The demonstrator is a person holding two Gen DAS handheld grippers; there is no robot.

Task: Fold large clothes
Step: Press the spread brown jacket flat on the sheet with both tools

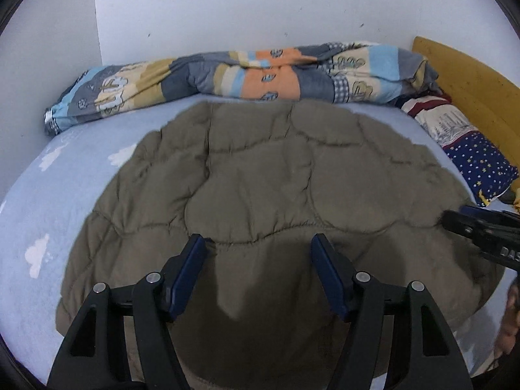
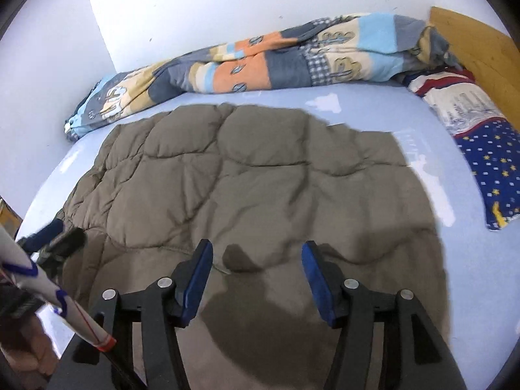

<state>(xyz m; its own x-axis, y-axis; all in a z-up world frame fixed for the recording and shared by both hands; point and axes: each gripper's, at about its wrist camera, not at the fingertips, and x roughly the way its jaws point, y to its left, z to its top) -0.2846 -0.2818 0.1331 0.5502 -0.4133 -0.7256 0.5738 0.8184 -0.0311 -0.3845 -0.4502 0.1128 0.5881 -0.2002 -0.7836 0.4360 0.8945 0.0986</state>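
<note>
1. One bed, its pale blue sheet (image 1: 65, 169) printed with white clouds, fills nearly the whole room as I see it.
2. One white wall (image 1: 227, 16) runs along the bed's far side, marked with a few small dark specks.
3. One quilted olive-brown garment (image 1: 276, 175), padded like a large coat, lies spread flat across the middle of the sheet, its near edge reaching toward the person. It is slightly blurred in both views.
4. One patchwork blanket (image 1: 247, 78) in blue, orange, cream and grey is bunched in a long roll against the wall, just beyond the garment's far edge.
5. One yellow wooden headboard (image 1: 471, 81) stands at the right end of the bed.
6. One pillow (image 1: 468, 143), dark blue with stars and a pale printed band, lies beside that headboard, apart from the garment.
7. Two tongs: the left gripper (image 1: 258, 243) hangs over the garment's near part, fingers parted about halfway, nothing between them. The right gripper (image 2: 256, 250) hangs likewise over the near right part, parted about as far, holding nothing.
8. One hand (image 2: 22, 354) shows at the lower left of the right view.
</note>
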